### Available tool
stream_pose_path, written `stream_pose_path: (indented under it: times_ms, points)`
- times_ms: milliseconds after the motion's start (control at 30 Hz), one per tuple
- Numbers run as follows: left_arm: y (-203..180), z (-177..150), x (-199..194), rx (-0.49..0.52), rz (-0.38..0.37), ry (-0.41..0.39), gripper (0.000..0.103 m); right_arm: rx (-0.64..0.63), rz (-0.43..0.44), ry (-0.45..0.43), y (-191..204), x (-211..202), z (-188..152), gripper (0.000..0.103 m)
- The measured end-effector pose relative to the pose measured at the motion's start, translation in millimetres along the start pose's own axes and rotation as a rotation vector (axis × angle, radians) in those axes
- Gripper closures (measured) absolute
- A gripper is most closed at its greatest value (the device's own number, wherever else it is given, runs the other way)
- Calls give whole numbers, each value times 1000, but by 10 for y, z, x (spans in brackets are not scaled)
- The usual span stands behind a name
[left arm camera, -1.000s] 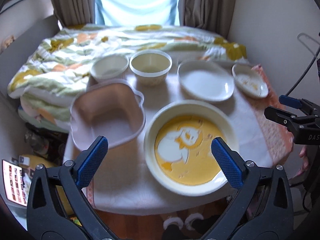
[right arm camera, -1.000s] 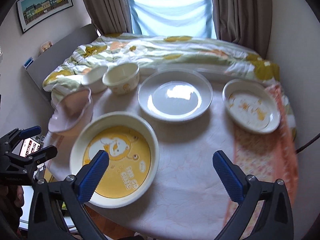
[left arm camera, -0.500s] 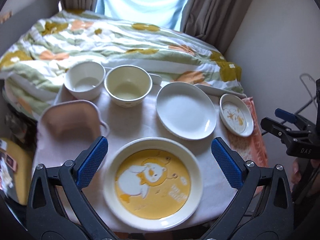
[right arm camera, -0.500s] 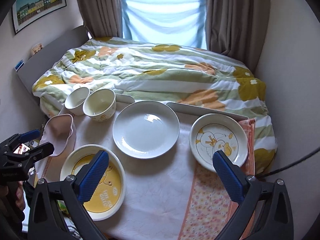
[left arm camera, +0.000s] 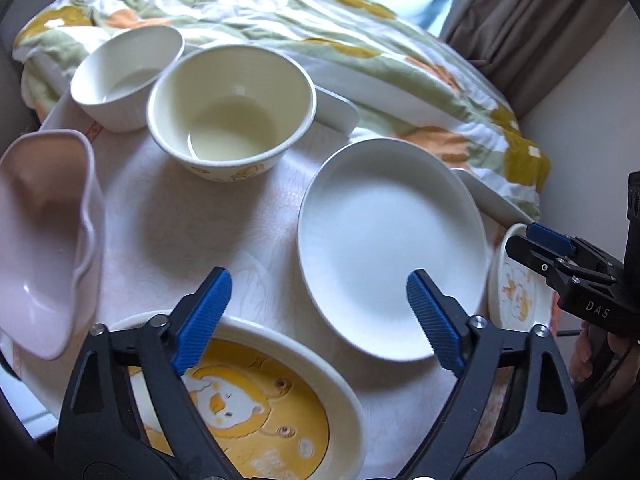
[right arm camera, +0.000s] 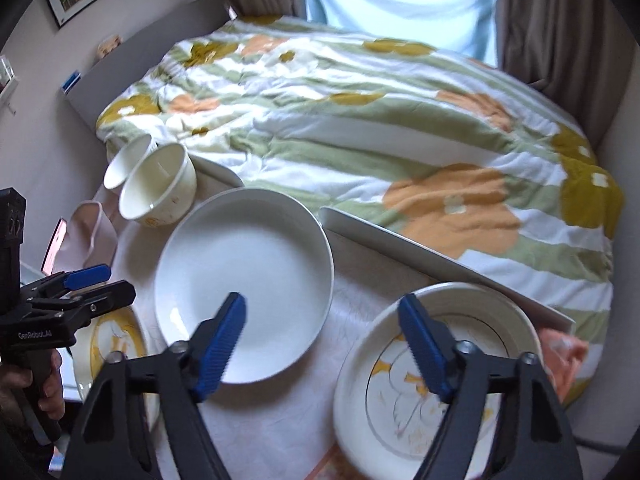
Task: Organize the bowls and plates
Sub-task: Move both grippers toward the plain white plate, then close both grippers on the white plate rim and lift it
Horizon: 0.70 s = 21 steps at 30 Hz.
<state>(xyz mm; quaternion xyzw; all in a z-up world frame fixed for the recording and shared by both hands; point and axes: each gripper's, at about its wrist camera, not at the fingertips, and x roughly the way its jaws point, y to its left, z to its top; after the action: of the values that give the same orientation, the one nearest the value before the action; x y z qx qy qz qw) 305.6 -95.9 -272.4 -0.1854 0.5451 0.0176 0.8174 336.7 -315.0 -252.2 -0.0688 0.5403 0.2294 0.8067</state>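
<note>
Desk (left arm camera: 224, 216) holds three plates and three bowls. White plate (left arm camera: 384, 240) central; yellow plate (left arm camera: 256, 404) nearer, duck plate (right arm camera: 436, 372) right, cream bowl (left arm camera: 232, 108), white bowl (left arm camera: 124, 72) and pink bowl (left arm camera: 40, 240) left. Left gripper (left arm camera: 316, 316) and right gripper (right arm camera: 324, 344): fingers just narrowing, released, empty.

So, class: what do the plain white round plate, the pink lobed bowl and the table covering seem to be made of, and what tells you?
Plain white round plate: probably glazed ceramic, with a smooth, glossy sheen. Pink lobed bowl: likely plastic, with a soft matte sheen and a thin moulded rim. Table covering: seemingly cloth or vinyl, with a faint printed pattern and slight creases.
</note>
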Motion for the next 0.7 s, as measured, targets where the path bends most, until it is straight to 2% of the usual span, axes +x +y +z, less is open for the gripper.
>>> stream_pose_path:
  times_ms: [267,367,433,567,633,700]
  points:
    - [-118,21,330,1,74,46,39,-69,92,82,-81,500,104,59]
    - [-118,28,382,-8,88,52,43,-104,101,95,-70,565,135,68]
    - [-122,19,414,5,112,52,44,-126,102,104,-69,602,145,69]
    - [-105,-5,467,2,121,74,58,-149,116,122,-63,693,146,77]
    - [-113,-7,461,2,118,67,61,-153,119,130,-70,728,132,83]
    - [-129,-3,454,10,123,63,66,-154,120,123,-76,731,126,85]
